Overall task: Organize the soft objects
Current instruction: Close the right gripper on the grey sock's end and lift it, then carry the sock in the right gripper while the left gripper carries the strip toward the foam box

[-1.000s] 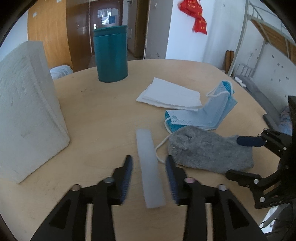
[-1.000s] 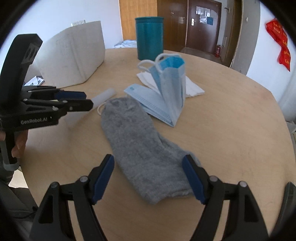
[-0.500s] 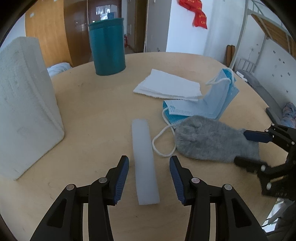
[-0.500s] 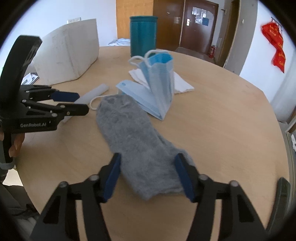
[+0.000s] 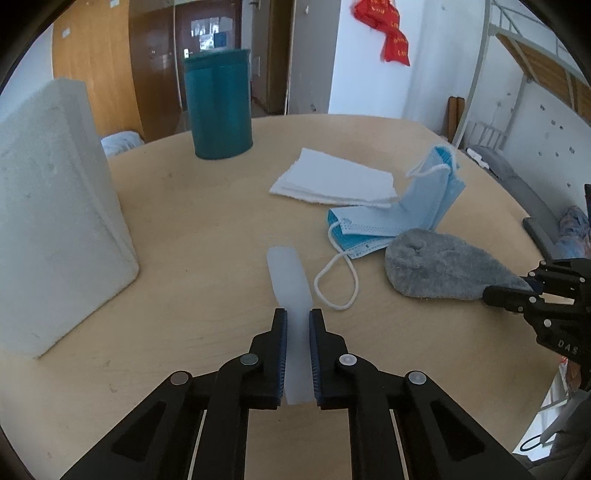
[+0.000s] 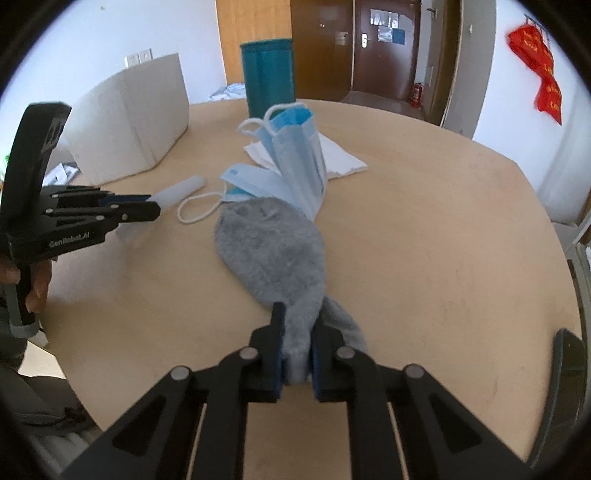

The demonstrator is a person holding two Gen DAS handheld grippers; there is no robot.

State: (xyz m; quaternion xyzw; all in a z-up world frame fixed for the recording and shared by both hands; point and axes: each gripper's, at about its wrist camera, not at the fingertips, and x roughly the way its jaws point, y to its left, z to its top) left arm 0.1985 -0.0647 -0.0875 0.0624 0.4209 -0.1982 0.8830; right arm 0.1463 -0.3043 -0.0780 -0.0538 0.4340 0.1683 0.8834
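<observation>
Your left gripper (image 5: 297, 325) has its fingers clamped on the near end of the pale strip (image 5: 289, 283) lying on the tabletop (image 5: 207, 236); your right gripper (image 6: 297, 325) pinches the near end of the grey sock (image 6: 273, 247); the sock's far end touches the blue masks (image 6: 295, 158); white cloth (image 5: 332, 179) lies behind them

Place: dormitory-style living room
Evidence: metal bunk-bed frame (image 5: 491, 48), brown wooden doors (image 6: 384, 48), red hanging decoration (image 5: 395, 33), round wooden table (image 6: 424, 221)
</observation>
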